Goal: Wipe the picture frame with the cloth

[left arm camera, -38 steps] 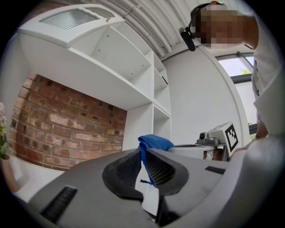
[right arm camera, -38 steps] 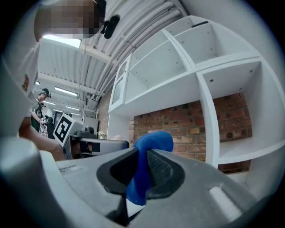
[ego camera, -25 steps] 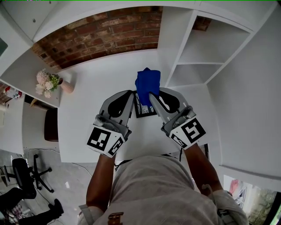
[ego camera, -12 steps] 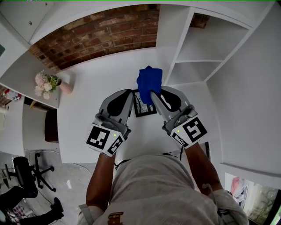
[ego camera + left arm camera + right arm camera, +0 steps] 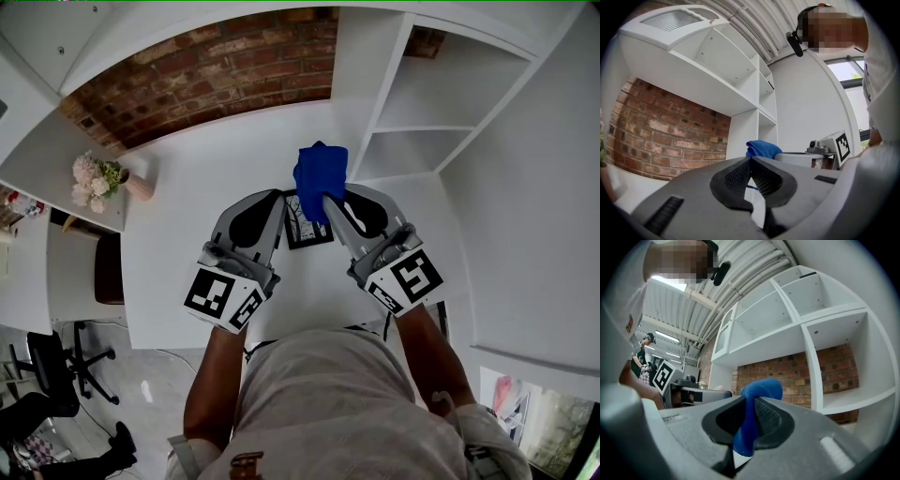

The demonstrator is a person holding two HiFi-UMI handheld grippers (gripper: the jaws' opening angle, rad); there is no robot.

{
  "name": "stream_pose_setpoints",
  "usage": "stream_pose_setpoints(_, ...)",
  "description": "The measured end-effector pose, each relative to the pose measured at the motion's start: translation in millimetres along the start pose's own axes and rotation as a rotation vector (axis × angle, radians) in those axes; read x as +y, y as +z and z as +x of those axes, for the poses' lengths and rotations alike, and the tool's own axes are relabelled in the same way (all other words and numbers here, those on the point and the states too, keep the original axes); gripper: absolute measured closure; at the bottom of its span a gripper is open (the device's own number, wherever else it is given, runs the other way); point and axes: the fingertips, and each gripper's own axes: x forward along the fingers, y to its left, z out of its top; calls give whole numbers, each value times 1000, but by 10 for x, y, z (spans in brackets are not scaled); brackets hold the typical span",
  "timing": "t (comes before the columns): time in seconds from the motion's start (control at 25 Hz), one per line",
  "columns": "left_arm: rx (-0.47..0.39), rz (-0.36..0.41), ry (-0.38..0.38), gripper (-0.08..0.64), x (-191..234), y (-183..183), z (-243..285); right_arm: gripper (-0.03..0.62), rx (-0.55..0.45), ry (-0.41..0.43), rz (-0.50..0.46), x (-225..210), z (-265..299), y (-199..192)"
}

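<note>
A small black picture frame [image 5: 309, 231] rests on the white table [image 5: 187, 206] between my two grippers. My right gripper [image 5: 325, 202] is shut on a blue cloth [image 5: 319, 171], which bunches up above and beyond its tips, over the frame's far end. In the right gripper view the cloth [image 5: 761, 390] fills the gap between the jaws of my right gripper [image 5: 749, 401]. My left gripper [image 5: 281, 199] sits just left of the frame. Its jaws meet with nothing between them in the left gripper view [image 5: 751, 160], where the cloth [image 5: 761, 148] shows beyond them.
A white shelf unit [image 5: 422, 122] stands at the right of the table and a brick wall [image 5: 206, 75] runs behind it. A vase of flowers [image 5: 103, 178] sits at the far left. An office chair [image 5: 47, 375] stands on the floor beside the table's left edge.
</note>
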Motion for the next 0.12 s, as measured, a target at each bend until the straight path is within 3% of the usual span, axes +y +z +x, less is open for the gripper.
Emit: stream_pose_setpoints(0.12,-1,1,1,560,5,2,4,548,-1,-1,1,-10,-2,-4)
